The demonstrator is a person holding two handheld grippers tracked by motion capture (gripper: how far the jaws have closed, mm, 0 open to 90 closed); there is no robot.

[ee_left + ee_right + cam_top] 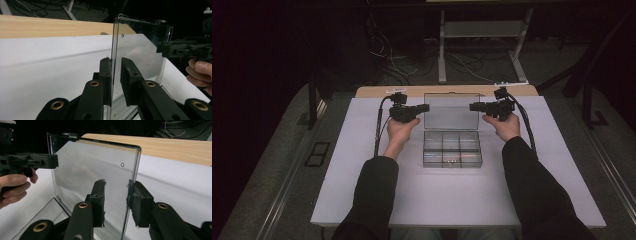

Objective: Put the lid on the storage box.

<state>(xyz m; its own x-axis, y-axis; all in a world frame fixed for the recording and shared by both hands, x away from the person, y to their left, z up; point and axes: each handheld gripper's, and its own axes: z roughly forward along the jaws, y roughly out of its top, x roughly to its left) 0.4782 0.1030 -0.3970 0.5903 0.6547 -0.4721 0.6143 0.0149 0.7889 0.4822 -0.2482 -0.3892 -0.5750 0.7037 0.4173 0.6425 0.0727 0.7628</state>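
1. We hold the left gripper [424, 107] at the left edge of the clear lid [451, 111], which stands upright behind the compartment box [452, 149].
2. In the left gripper view, its two jaws sit nearly together on either side of the lid's [140, 52] edge. The left pad lies against the plastic; the right pad is very near it, and we cannot tell for sure whether it presses.
3. We read that gripper as closed down on the lid, with the thin sheet between the pads.
4. We hold the right gripper [473, 106] at the opposite, right edge of the lid, its tips pointing inward toward the left gripper.
5. In the right gripper view, the lid's [92, 167] edge runs between the jaws. The right pad touches the edge, while the left pad stands clearly off the sheet, with a gap.
6. So the right gripper is partly open around the lid and does not clamp it.
7. The box lies just below and in front of both grippers, on the white table cover [362, 150]; small metal pieces [452, 161] rest in its near middle compartment.
8. Past each gripper's jaws, the other gripper and the hand holding it show through the lid.
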